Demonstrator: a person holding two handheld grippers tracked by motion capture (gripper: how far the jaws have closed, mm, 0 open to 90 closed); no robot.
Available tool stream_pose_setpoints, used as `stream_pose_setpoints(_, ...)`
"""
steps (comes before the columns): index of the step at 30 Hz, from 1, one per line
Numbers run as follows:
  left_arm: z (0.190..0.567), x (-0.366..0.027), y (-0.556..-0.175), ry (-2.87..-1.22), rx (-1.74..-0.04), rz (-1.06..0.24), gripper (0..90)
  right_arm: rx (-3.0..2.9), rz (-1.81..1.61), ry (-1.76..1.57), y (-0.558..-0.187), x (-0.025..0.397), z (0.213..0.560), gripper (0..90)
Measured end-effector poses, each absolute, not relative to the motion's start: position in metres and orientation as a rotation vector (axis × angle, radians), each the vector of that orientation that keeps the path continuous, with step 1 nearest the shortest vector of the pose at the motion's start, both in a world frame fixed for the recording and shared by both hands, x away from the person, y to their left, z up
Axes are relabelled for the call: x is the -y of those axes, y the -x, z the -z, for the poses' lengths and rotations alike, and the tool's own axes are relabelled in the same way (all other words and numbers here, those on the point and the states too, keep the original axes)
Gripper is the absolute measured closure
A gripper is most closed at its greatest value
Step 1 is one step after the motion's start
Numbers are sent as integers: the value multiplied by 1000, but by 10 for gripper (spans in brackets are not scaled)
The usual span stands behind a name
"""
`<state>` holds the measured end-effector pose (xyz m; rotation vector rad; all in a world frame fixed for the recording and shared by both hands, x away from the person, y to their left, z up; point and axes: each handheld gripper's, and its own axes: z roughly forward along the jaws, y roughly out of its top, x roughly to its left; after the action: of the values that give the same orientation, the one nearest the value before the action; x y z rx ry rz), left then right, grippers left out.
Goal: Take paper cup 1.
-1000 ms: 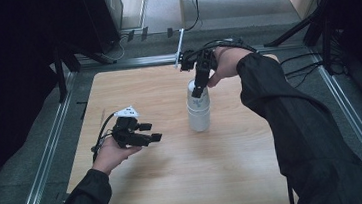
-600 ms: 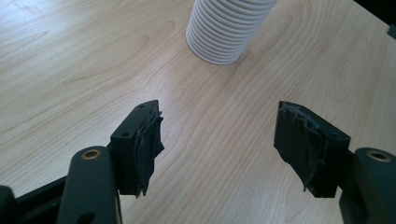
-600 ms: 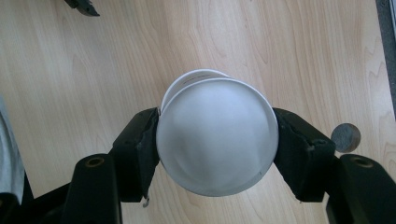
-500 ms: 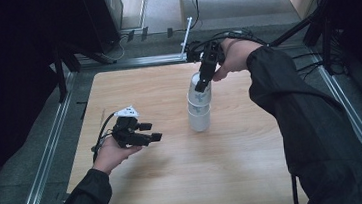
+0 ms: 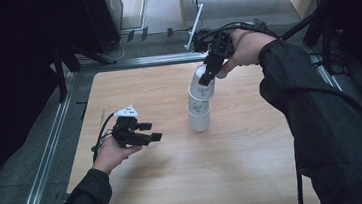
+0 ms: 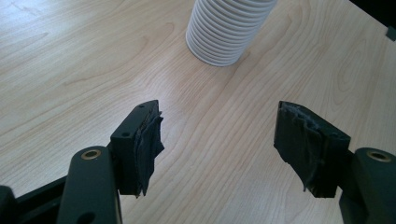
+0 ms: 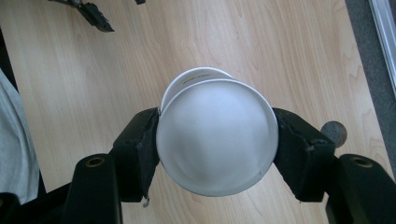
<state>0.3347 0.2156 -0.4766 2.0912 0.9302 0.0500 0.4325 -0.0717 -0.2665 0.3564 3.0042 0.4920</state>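
A stack of upside-down white paper cups [image 5: 199,116] stands on the wooden table [image 5: 176,183], right of centre. My right gripper [image 5: 206,76] is shut on the top cup [image 5: 201,84], which is raised and tilted off the stack. In the right gripper view that cup's round base [image 7: 215,135] sits clamped between the jaws of the right gripper [image 7: 215,140], and the cup below [image 7: 194,74] peeks out behind it. My left gripper [image 5: 144,134] rests open near the table's left side. In the left gripper view the left gripper [image 6: 219,144] holds nothing, and the ribbed stack [image 6: 229,28] stands ahead of it.
A small round grey object [image 7: 334,133] lies on the table by the right jaw. Metal rails [image 5: 48,150] run along the table's left and far sides. Cables [image 5: 242,26] trail behind the right hand.
My right gripper has lifted the top cup up and away from the stack, tilting it. The left gripper has stayed where it was.
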Motion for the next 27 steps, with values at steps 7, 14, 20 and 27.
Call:
stream_pose_setpoints(7,476,-215,-334,-2085,-924,-48,317,-2993,-536,-342,-423,80,253,362)
stream_pose_setpoints(14,473,-214,-333,-2070,-903,-43,313,-3001,-592,-308,-412,86,245,362)
stream_pose_setpoints(20,471,-213,-332,-2054,-888,-37,309,-3004,-652,-321,-407,97,251,362)
stream_pose_setpoints(27,470,-212,-331,-2051,-875,-32,308,-3019,-728,-297,-396,106,269,362)
